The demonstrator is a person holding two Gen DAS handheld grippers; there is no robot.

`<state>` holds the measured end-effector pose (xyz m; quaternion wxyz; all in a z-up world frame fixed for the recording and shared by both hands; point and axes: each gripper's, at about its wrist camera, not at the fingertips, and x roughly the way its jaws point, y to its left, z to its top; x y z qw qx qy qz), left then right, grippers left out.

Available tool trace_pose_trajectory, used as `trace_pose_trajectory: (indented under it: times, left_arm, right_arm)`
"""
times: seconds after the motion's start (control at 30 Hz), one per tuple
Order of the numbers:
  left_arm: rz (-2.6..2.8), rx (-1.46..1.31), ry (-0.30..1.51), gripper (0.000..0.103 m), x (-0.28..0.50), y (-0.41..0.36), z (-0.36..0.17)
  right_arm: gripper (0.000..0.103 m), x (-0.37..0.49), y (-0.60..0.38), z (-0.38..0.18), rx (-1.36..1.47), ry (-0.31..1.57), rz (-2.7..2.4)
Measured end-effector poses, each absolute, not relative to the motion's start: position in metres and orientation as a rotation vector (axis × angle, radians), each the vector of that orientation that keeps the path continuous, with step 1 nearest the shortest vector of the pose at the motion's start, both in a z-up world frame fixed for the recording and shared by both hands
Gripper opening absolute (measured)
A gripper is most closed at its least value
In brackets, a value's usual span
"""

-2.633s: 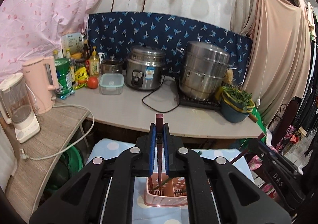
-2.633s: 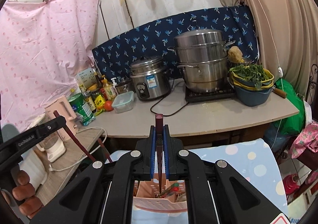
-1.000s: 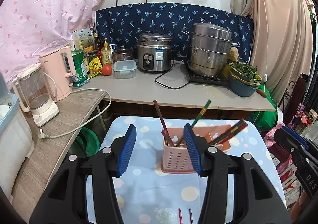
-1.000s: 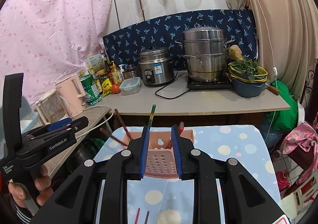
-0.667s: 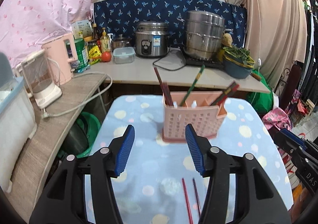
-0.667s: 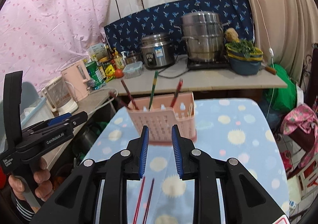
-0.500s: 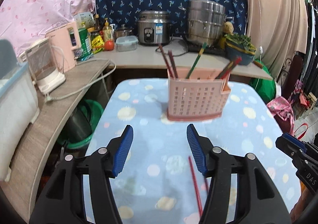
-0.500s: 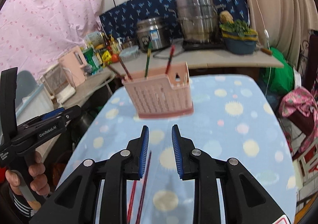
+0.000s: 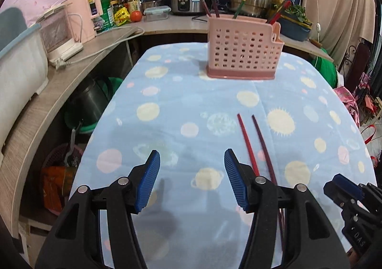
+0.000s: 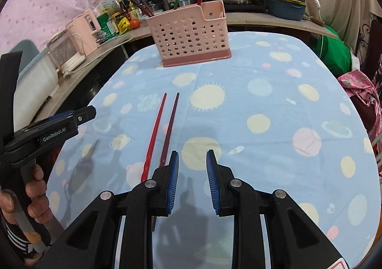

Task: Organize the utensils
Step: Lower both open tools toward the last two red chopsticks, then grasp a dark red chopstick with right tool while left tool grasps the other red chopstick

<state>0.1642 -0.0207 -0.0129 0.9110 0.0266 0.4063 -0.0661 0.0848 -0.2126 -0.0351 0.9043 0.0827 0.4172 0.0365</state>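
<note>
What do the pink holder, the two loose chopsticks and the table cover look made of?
Holder: moulded plastic, matte, with regular punched holes. Chopsticks: probably lacquered wood or plastic; smooth, slightly glossy red and maroon. Table cover: printed cloth, matte, with a visible crease.

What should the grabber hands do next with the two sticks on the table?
Probably lower the open right gripper leftward onto the dark purple chopstick. It and the bright red chopstick lie loose on the blue planet-print tablecloth, outside the pink perforated plastic holder.

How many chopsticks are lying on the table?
2. A bright red chopstick and a darker one lie side by side on the spotted blue cloth, in front of the pink basket. Their near ends are hidden behind the right gripper.
</note>
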Motion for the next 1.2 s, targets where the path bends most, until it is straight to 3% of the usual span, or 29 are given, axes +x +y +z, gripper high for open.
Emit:
trace_pose_trajectory:
  times: [0.7,0.93,1.2]
  left_arm:
    - [-0.136,0.014,0.989,0.054,0.127,-0.006,-0.069]
    - [-0.154,0.022,0.990,0.062,0.120,-0.012,-0.071]
    - [-0.205,0.016,0.979,0.080,0.110,-0.029,-0.066]
  right_arm:
    - [0.022,0.063,-0.169,-0.080,0.130,0.945,0.131]
    - [0.008,0.063,-0.170,-0.081,0.095,0.932,0.100]
    - [0.007,0.060,-0.194,-0.081,0.151,0.930,0.052]
